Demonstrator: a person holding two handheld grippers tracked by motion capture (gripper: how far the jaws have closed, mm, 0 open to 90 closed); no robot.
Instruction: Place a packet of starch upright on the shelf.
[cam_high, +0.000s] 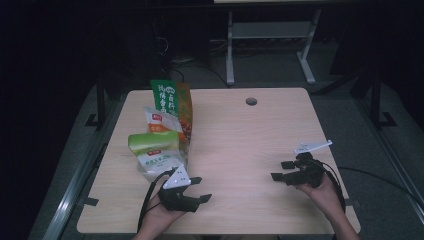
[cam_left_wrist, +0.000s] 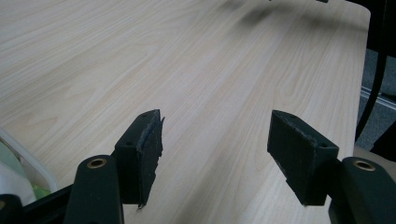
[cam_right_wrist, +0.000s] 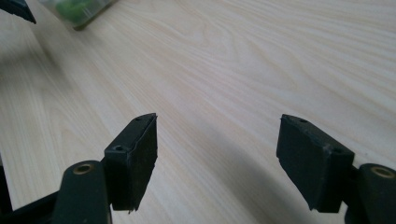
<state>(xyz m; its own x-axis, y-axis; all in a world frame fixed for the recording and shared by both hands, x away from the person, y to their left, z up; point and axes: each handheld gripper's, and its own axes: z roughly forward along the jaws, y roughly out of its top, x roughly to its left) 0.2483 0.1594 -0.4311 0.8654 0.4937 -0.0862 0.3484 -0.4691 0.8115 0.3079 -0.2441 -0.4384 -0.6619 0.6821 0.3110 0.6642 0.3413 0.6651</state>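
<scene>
Snack bags (cam_high: 162, 132) lie in an overlapping row along the table's (cam_high: 240, 145) left side: a tall green-and-orange one farthest from us, a white-and-orange one in the middle, a green-and-white one (cam_high: 156, 155) nearest. We read them as the work in hand, since they are the only goods on the wood and sit just beyond the left gripper (cam_high: 199, 189).

That gripper rests low near the front edge, its jaws apart and empty, pointing toward the table's middle rather than at the bags. In the left gripper view we see bare wood between the two pads and a sliver of packaging (cam_left_wrist: 18, 172) at the lower left corner.

Across a wide stretch of bare table, the right gripper (cam_high: 281, 170) hovers near the right edge, jaws likewise spread with nothing between them, aimed leftward. Its own view shows open wood grain, with a green bag edge (cam_right_wrist: 77, 11) far off at the top left.

We judge the risks to be these: the bags overlap, so a grab at the nearest could drag or topple its neighbours; the film looks slick and puffy, so a shallow pinch may slip off; and with the row close to the left edge, a sideways nudge could push a bag off the table.
</scene>
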